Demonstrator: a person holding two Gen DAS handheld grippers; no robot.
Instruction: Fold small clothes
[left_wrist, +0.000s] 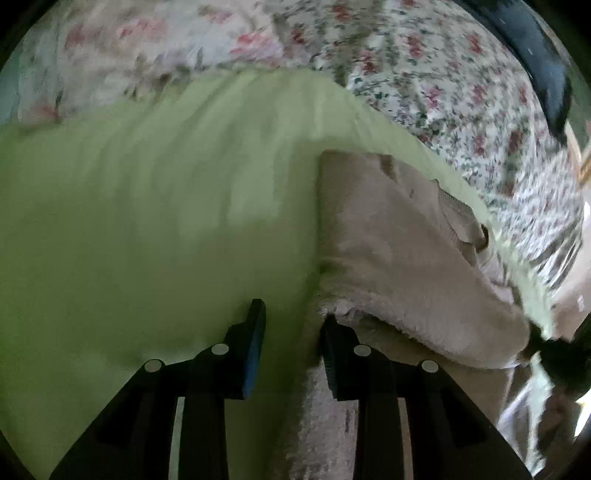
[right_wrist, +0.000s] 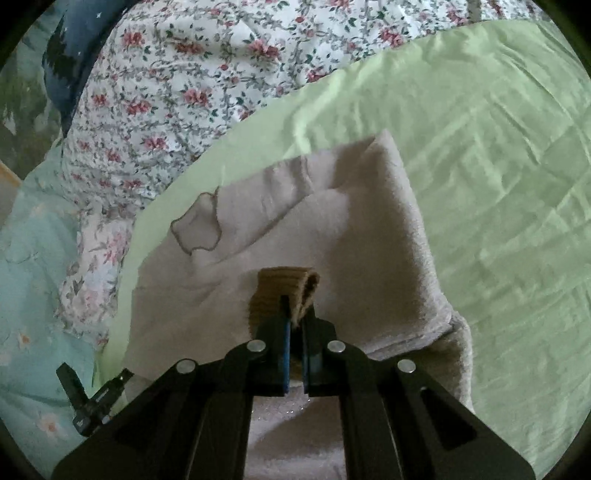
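Closest in the right wrist view, the right hand-held gripper (right_wrist: 294, 314) has its jaws nearly together, pinching a brown ribbed cuff (right_wrist: 282, 291) that stands up folded between the blue-padded fingers. The cuff belongs to a small beige fleece garment (right_wrist: 332, 240), which lies partly folded on a light green sheet (right_wrist: 498, 166), one layer doubled over another with a straight fold edge along its right side. A thin stitched outline, shaped like an apple, shows on the fleece (right_wrist: 197, 230) toward the left. In the left wrist view, the left hand-held gripper (left_wrist: 293, 325) stands with its jaws apart and nothing between them; its right finger touches the fluffy lower edge of the same garment (left_wrist: 399, 258), while its left finger is over bare green sheet (left_wrist: 147, 221). The ribbed trim shows again at the garment's far right side (left_wrist: 458, 210), blurred. Beyond the green sheet lies a white floral bedcover (right_wrist: 184, 85) with pink roses, and a pale blue flowered fabric (right_wrist: 33, 266) shows at the left edge of the right wrist view. A dark blue object (left_wrist: 535, 48) sits at the far edge, too blurred to identify.
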